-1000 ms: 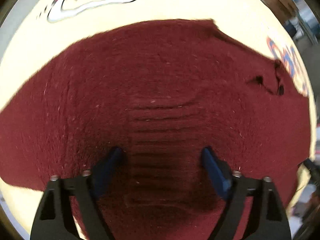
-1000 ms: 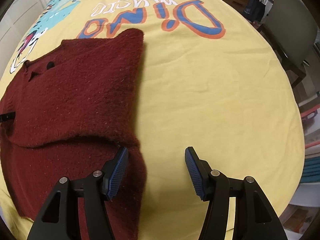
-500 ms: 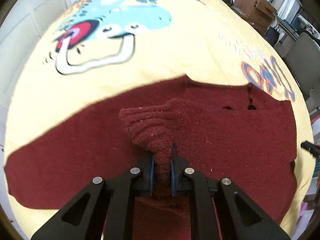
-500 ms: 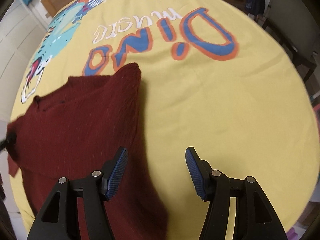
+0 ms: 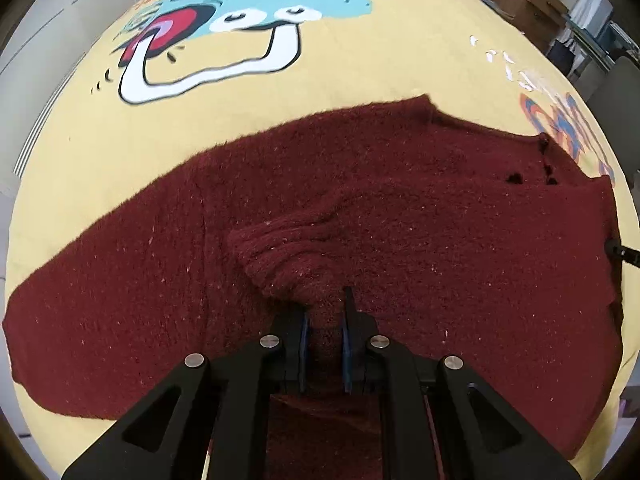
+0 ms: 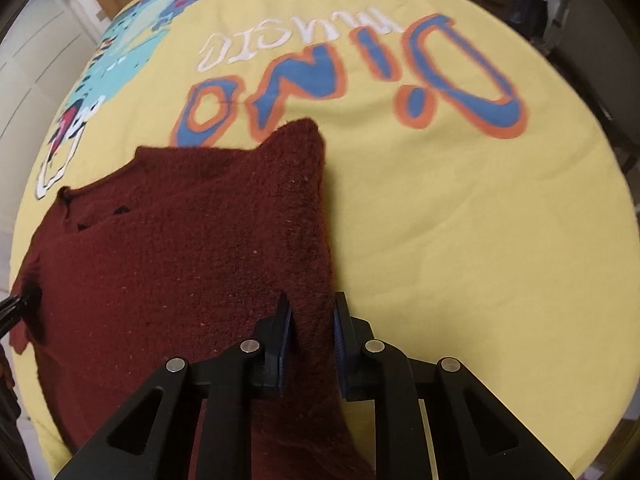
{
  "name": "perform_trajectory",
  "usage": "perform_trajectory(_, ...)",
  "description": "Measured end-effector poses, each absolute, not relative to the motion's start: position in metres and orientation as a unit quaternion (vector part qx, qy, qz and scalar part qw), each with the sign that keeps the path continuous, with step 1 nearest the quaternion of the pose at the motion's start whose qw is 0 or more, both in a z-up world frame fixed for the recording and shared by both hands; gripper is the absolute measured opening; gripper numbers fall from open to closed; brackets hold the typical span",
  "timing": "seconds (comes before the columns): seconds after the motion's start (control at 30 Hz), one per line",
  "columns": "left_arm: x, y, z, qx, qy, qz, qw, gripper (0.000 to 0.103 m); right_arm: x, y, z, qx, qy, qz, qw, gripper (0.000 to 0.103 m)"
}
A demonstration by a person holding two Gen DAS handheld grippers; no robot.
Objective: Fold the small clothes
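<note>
While the maroon sweater (image 5: pixel 400 208) lies crosswise on the yellow cloth (image 6: pixel 460 220), left gripper (image 5: pixel 325 320) pinching its ribbed hem, right gripper (image 6: pixel 310 320) just closed on its edge

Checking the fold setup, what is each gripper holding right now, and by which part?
Left gripper pinches a ribbed bunch at the maroon sweater's middle. Right gripper, jaws just closed, clamps the sweater's right edge.

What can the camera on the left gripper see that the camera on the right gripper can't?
Only the left view shows the left gripper pinching a bunched, ribbed piece of the sweater, with the blue cartoon dinosaur clear beyond. Only the right view shows the right gripper clamped on the sweater's edge beside bare yellow cloth, and the whole "Dino" lettering. Both share the dark red sweater lying on that printed cloth.
</note>
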State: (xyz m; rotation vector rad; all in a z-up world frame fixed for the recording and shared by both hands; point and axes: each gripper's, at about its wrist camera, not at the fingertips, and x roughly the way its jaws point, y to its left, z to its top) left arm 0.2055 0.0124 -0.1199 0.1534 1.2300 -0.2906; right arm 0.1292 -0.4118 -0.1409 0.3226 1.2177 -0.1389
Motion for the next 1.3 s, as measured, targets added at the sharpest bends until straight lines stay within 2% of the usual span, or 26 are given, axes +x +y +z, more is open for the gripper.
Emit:
perform_trajectory(0.17,0.199,0.009,-0.136,0.078,0.569,-0.121,0.810,0.017,0.135,-0.408,-0.158,0.149,0.581,-0.078,0.796,0.018)
perform_trajectory(0.27,0.193,0.009,-0.136,0.080,0.560,-0.113,0.817,0.024,0.135,-0.398,-0.149,0.134,0.575,-0.074,0.803,0.024)
perform_trajectory(0.3,0.190,0.008,-0.134,0.085,0.560,-0.107,0.817,0.028,0.134,-0.394,-0.142,0.127,0.568,-0.075,0.809,0.029)
perform_trajectory(0.33,0.189,0.009,-0.131,0.090,0.562,-0.091,0.817,0.041,0.130,-0.392,-0.136,0.121,0.562,-0.079,0.814,0.032)
perform_trajectory(0.37,0.186,0.005,-0.128,0.090,0.563,-0.082,0.817,0.046,0.127,-0.388,-0.128,0.114,0.553,-0.080,0.822,0.040)
perform_trajectory(0.43,0.183,0.006,-0.120,0.089,0.562,-0.078,0.818,0.049,0.122,-0.379,-0.113,0.112,0.532,-0.077,0.836,0.060)
perform_trajectory(0.47,0.180,0.005,-0.115,0.087,0.560,-0.077,0.820,0.063,0.120,-0.373,-0.106,0.110,0.524,-0.075,0.841,0.075)
perform_trajectory(0.5,0.177,0.005,-0.110,0.084,0.557,-0.076,0.823,0.074,0.117,-0.364,-0.095,0.106,0.510,-0.068,0.851,0.082)
perform_trajectory(0.53,0.172,0.005,-0.101,0.075,0.550,-0.081,0.828,0.095,0.116,-0.358,-0.089,0.102,0.502,-0.062,0.857,0.082)
perform_trajectory(0.57,0.167,0.002,-0.094,0.069,0.548,-0.087,0.829,0.102,0.114,-0.353,-0.085,0.099,0.495,-0.054,0.861,0.082)
perform_trajectory(0.63,0.161,-0.004,-0.084,0.062,0.548,-0.099,0.829,0.102,0.114,-0.330,-0.077,0.092,0.484,-0.042,0.869,0.085)
perform_trajectory(0.73,0.152,-0.018,-0.070,0.050,0.539,-0.123,0.832,0.102,0.119,-0.296,-0.075,0.074,0.480,-0.022,0.874,0.102)
perform_trajectory(0.9,0.144,-0.049,-0.067,0.073,0.500,-0.142,0.851,0.102,0.118,-0.244,-0.088,0.032,0.458,0.004,0.888,0.103)
perform_trajectory(1.03,0.152,-0.059,-0.095,0.059,0.522,-0.151,0.837,0.102,0.124,-0.224,-0.121,0.017,0.483,0.003,0.876,0.103)
perform_trajectory(1.3,0.151,-0.064,-0.147,0.104,0.545,-0.135,0.821,0.102,0.117,-0.261,-0.171,0.026,0.513,-0.029,0.857,0.103)
